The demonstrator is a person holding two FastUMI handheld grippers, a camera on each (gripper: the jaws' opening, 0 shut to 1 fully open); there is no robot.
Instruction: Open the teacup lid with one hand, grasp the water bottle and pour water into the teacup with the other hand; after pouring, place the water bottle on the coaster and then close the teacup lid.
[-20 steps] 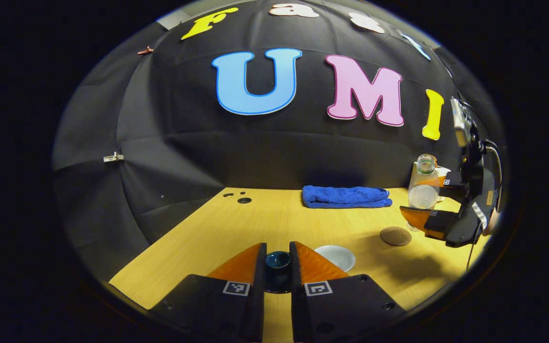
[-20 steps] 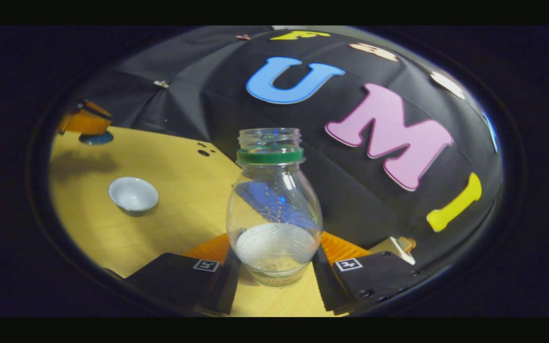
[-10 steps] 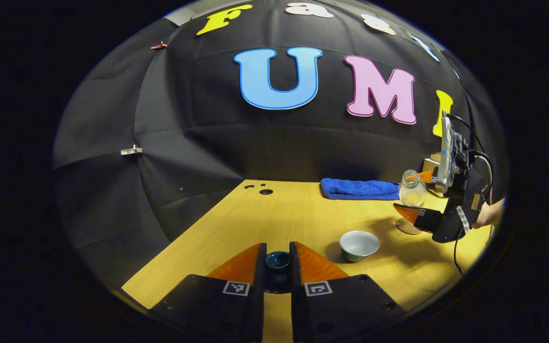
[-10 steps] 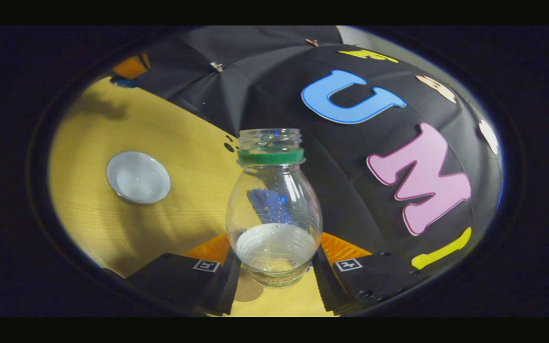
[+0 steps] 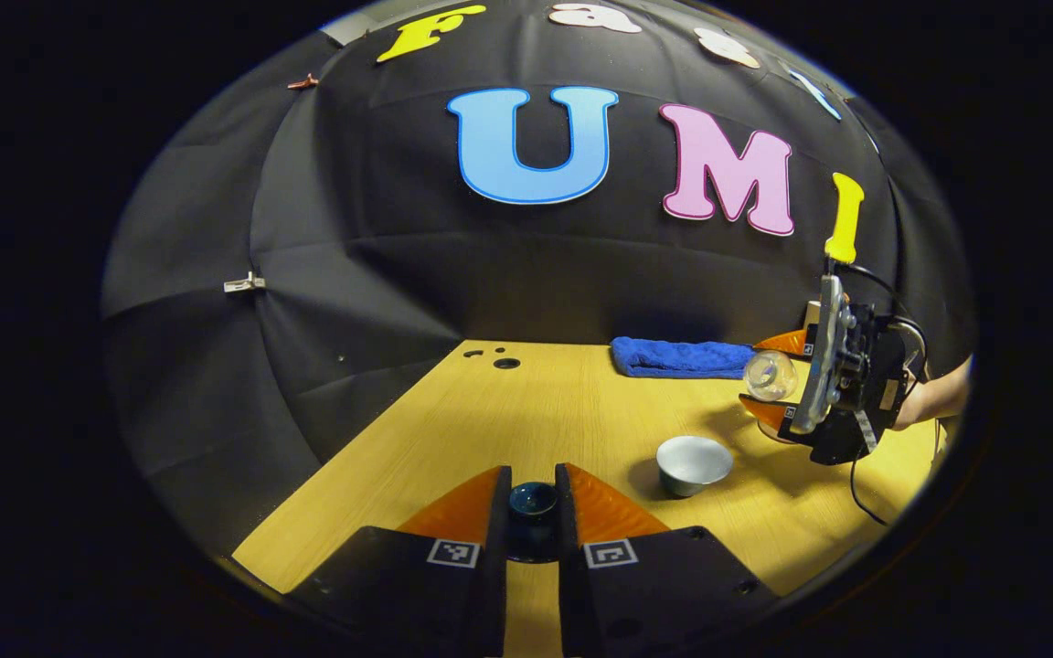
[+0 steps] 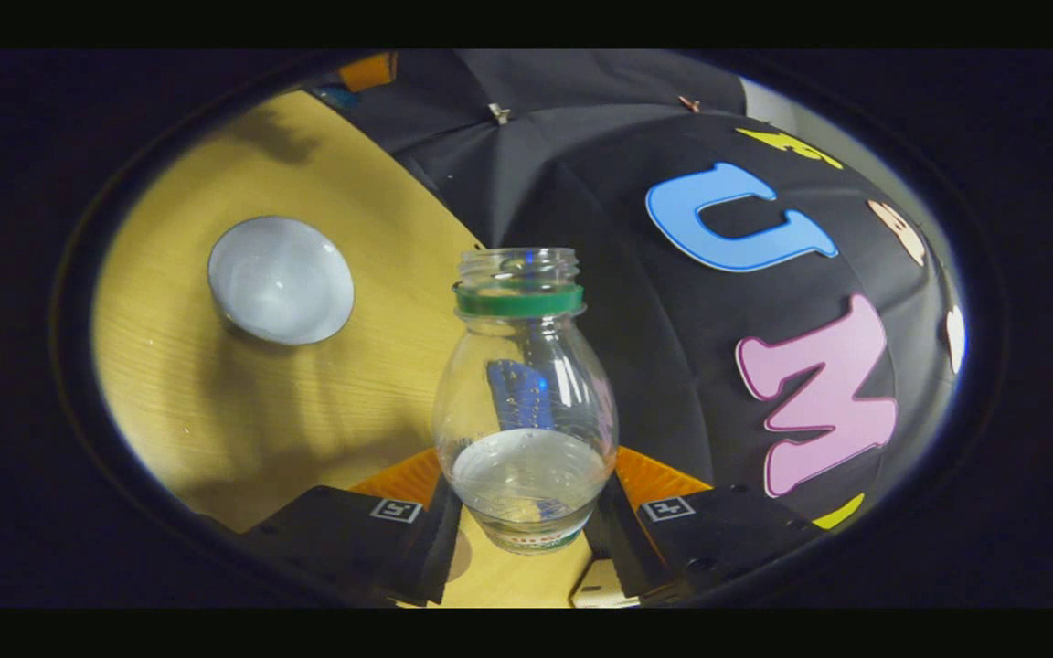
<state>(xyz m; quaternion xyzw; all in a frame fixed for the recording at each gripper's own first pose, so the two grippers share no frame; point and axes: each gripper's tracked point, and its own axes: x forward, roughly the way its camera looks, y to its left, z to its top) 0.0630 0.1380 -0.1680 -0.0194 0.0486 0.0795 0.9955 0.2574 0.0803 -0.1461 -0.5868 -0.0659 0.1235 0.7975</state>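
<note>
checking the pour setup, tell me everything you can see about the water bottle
The water bottle is small, clear and looks like plastic, with a round belly, a threaded neck and a green ring under the mouth; no cap is on it. A little water sits in its bottom. The right gripper holds it low down, one finger on each side. In the left gripper view it is off the table, tipped with its mouth toward the open white teacup; no water is seen leaving it.
</note>
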